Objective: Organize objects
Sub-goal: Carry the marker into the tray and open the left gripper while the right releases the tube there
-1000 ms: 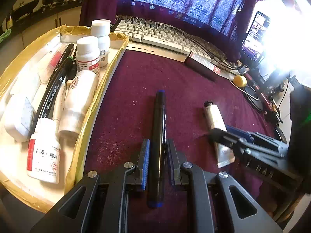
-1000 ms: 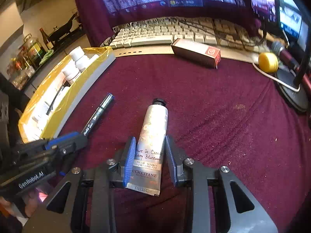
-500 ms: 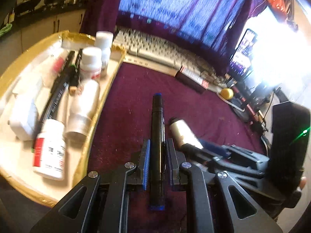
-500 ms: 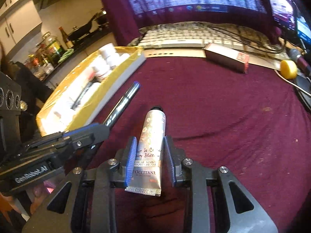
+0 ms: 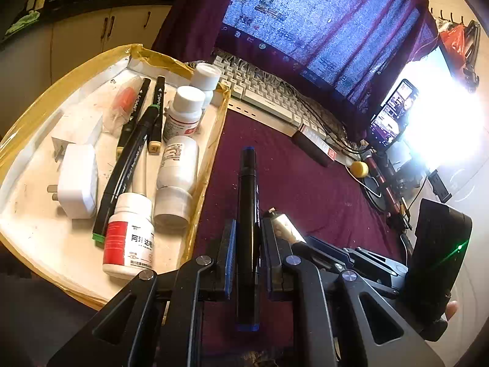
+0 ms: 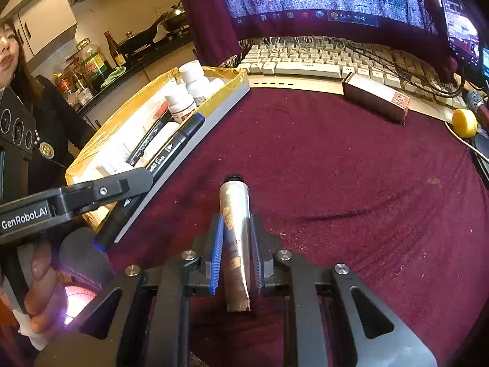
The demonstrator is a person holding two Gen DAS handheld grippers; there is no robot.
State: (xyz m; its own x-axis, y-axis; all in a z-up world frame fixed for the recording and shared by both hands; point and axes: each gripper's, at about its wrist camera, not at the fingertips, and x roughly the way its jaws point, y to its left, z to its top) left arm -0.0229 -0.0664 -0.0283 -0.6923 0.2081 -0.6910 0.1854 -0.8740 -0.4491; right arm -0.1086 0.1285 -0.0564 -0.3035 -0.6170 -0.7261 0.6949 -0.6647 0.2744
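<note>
My left gripper point(image 5: 247, 238) is shut on a black marker with blue ends point(image 5: 248, 189), held in the air next to the right wall of the yellow-taped tray point(image 5: 152, 56). In the right wrist view that marker point(image 6: 180, 140) hangs over the tray's grey side point(image 6: 220, 104), in the left gripper point(image 6: 134, 180). My right gripper point(image 6: 235, 232) has its jaws closing, and the pads press a silver hand cream tube point(image 6: 235, 202) held edge-on above the maroon cloth. The tube's cap end point(image 5: 282, 223) shows just right of the left gripper's fingers.
Inside the tray lie white pill bottles point(image 5: 180, 165), several markers point(image 5: 134, 150) and white plug adapters point(image 5: 76, 180). At the back are a keyboard point(image 6: 305, 61), a red-brown box point(image 6: 376, 98) and a yellow ball point(image 6: 464, 122) with cables. A person's hand point(image 6: 39, 275) holds the left gripper.
Both grippers have lifted their objects off the cloth and shifted toward the tray. The right jaws have narrowed onto the tube, which now stands edge-on.
</note>
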